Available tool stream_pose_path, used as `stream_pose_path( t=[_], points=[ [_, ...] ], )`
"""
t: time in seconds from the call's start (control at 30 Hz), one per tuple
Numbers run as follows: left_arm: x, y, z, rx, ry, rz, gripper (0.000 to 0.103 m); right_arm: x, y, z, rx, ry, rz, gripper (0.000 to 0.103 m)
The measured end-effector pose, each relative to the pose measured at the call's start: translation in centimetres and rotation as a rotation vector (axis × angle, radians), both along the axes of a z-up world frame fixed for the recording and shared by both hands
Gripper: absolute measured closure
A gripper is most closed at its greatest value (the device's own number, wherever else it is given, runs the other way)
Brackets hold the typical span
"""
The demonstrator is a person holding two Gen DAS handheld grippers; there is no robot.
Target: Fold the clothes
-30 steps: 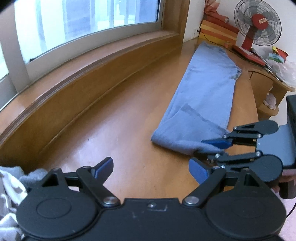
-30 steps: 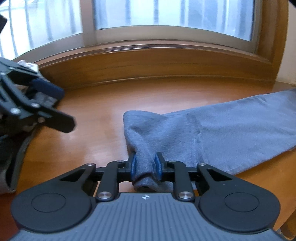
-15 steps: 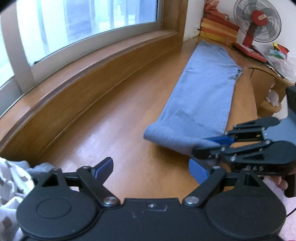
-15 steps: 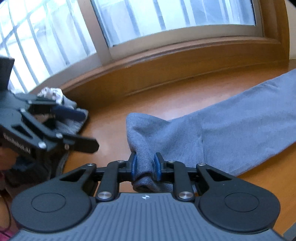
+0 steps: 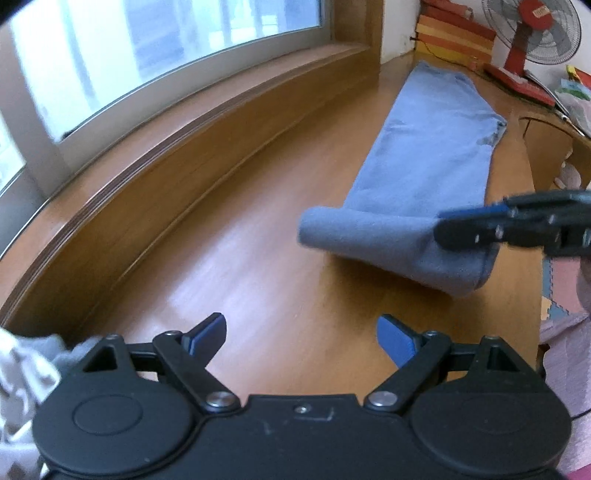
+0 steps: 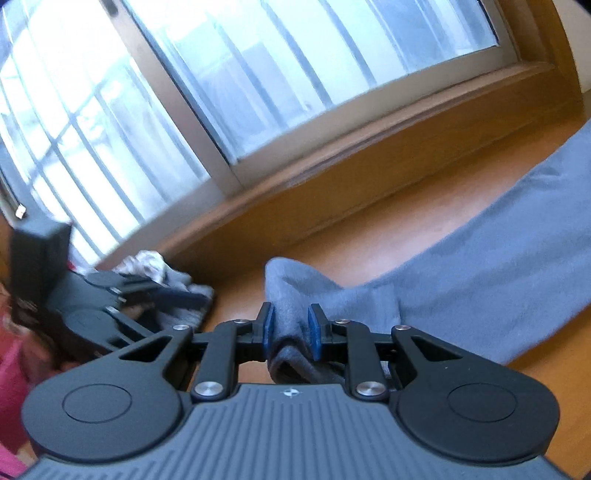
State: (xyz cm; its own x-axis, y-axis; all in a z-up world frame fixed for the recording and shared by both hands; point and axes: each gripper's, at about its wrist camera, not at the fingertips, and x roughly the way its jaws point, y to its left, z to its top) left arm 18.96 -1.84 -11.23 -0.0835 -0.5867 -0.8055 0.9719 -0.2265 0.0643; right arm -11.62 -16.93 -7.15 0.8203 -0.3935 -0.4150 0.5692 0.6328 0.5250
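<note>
On the wooden tabletop (image 5: pixel 258 258) below the window, the right tool (image 6: pixel 290 326) clamps the blue garment's (image 5: pixel 424 177) lifted end, while the left tool (image 5: pixel 301 334) gapes empty nearby.

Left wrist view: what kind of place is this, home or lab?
Likely a home: a wooden bay-window platform under a curved window, a red standing fan in the corner, and blue pants laid out for folding.
</note>
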Motion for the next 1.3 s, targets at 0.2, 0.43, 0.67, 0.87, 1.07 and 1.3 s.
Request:
stream_pose_path(
  t=[0.2, 0.43, 0.67, 0.87, 1.07, 1.3],
  points=[
    [-3.6, -1.8, -0.4, 0.0, -0.022, -0.042, 0.015, -2.9, -4.6, 0.2, 0.039, -0.06, 0.004, 0.082],
    [-2.1, -1.6, -0.7, 0.034, -0.07, 0.009, 0.015, 0.0, -1.4, 0.8, -0.182, 0.266, 0.155, 0.07],
    [1.3, -0.5, -1.3, 0.095, -0.071, 0.019, 0.015, 5.2, 4.4, 0.4, -0.305, 0.345, 0.267, 0.039],
    [2.0, -0.1, -1.8, 0.074, -0.043, -0.027, 0.015, 8.7, 7.3, -1.6, -0.374, 0.482, 0.269, 0.039],
    [2.5, 0.2, -2.3, 0.065, -0.021, -0.039, 0.015, 9.7, 7.3, -3.1, -0.352, 0.541, 0.183, 0.061],
    [2.6, 0.4, -1.6, 0.058, -0.018, -0.004, 0.015, 5.1, 4.3, -0.3, -0.134, 0.201, 0.062, 0.091]
  ],
)
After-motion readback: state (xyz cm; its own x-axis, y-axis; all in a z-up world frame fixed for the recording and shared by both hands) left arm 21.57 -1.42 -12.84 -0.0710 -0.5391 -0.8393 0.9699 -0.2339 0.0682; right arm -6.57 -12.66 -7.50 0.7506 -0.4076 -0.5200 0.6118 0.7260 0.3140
